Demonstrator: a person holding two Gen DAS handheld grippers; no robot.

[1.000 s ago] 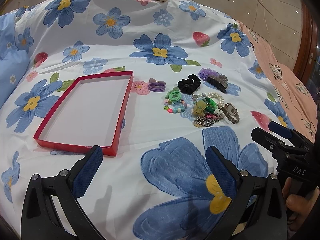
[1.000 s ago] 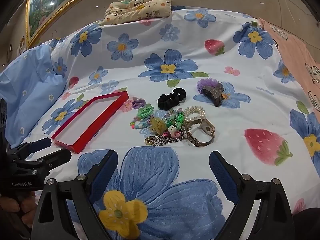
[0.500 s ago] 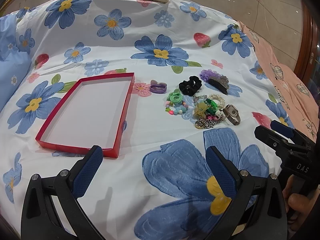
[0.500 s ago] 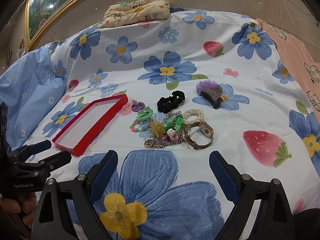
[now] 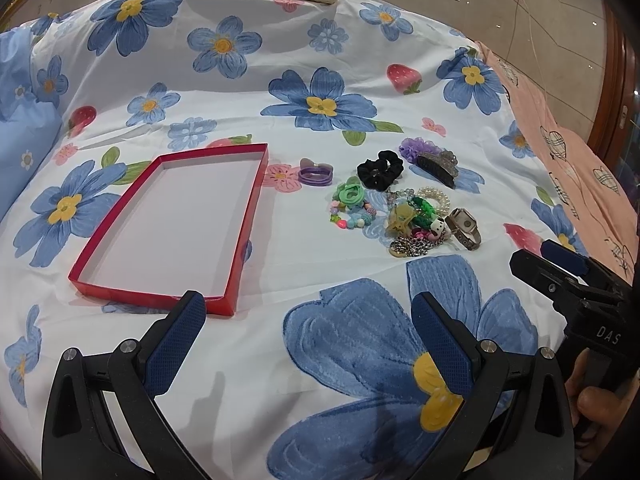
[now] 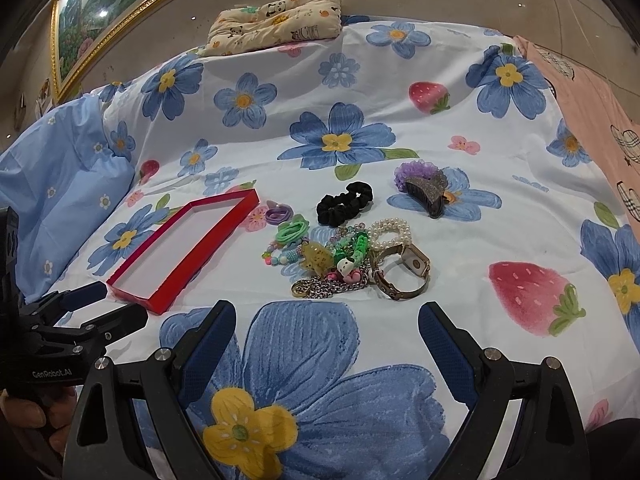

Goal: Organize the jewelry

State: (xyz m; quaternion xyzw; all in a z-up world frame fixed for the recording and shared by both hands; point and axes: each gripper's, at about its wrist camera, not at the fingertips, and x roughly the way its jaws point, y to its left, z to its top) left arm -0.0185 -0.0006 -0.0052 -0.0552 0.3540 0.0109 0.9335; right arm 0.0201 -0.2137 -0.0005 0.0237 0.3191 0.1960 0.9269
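While hovering over the bed (image 5: 224,128), both spread-fingered and empty: right gripper (image 5: 556,264) marked "DAS", left gripper (image 6: 96,306) marked "GenRobot.AI".

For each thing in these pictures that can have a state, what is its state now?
red box: open, no lid, nothing inside.
left gripper: fingers wide apart, holding nothing.
right gripper: fingers wide apart, holding nothing.
watch: strap closed in a loop, lying on the bed sheet.
black scrunchie: loose on the sheet, outside the box.
hair claw clip: shut, lying on the purple scrunchie.
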